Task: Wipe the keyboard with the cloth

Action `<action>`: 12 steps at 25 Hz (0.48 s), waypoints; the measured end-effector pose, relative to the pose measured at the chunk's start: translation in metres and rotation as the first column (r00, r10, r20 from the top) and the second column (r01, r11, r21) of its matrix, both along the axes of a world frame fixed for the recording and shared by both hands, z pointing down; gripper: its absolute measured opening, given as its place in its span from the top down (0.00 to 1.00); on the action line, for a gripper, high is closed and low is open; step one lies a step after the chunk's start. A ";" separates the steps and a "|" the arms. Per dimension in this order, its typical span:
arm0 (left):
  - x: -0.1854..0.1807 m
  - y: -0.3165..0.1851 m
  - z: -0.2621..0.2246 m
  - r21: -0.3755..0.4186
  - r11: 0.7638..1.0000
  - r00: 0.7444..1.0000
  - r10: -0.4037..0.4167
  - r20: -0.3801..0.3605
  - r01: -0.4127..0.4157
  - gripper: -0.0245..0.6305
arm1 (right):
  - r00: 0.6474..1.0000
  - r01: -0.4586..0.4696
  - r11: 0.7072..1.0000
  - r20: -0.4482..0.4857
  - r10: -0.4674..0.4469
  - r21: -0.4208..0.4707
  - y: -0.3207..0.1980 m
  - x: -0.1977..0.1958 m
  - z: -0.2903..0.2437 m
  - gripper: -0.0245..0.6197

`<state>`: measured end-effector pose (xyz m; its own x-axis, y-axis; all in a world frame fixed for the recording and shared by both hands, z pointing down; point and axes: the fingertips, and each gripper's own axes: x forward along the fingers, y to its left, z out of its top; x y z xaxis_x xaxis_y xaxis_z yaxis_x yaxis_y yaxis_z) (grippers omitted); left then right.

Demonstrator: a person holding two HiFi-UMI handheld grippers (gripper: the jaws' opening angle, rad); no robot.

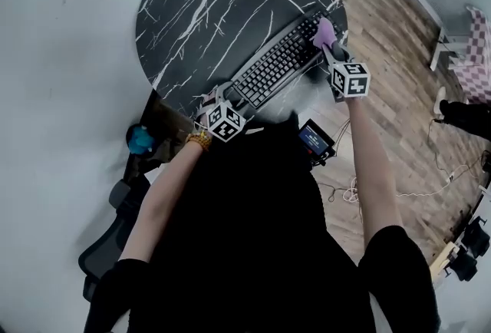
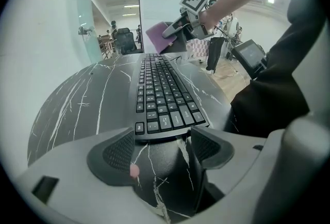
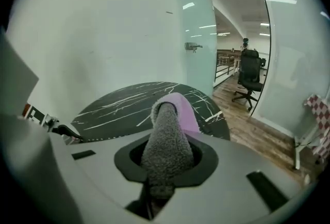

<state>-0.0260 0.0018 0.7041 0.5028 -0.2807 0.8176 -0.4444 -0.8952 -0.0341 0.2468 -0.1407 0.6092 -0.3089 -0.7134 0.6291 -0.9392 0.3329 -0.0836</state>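
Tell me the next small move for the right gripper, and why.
Probably lower the right gripper a little so the cloth presses onto the keys. Its jaws are shut on the cloth over the far end of the keyboard, and in the left gripper view the cloth seems to hang just off the keys. The left gripper sits open at the near end.
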 end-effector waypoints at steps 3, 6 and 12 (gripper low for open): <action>-0.002 0.003 0.000 0.007 1.000 1.000 0.005 -0.001 -0.005 0.46 | 0.994 -0.040 0.999 -0.102 0.040 -0.003 -0.007 0.033 0.004 0.86; -0.005 0.003 -0.001 0.014 1.000 1.000 0.007 0.002 -0.007 0.46 | 0.961 -0.054 0.998 -0.272 0.046 -0.021 -0.017 0.066 0.012 0.86; -0.003 0.003 -0.002 0.014 1.000 1.000 0.004 0.003 -0.004 0.46 | 0.897 -0.033 0.993 -0.441 -0.021 -0.115 -0.042 0.100 0.031 0.86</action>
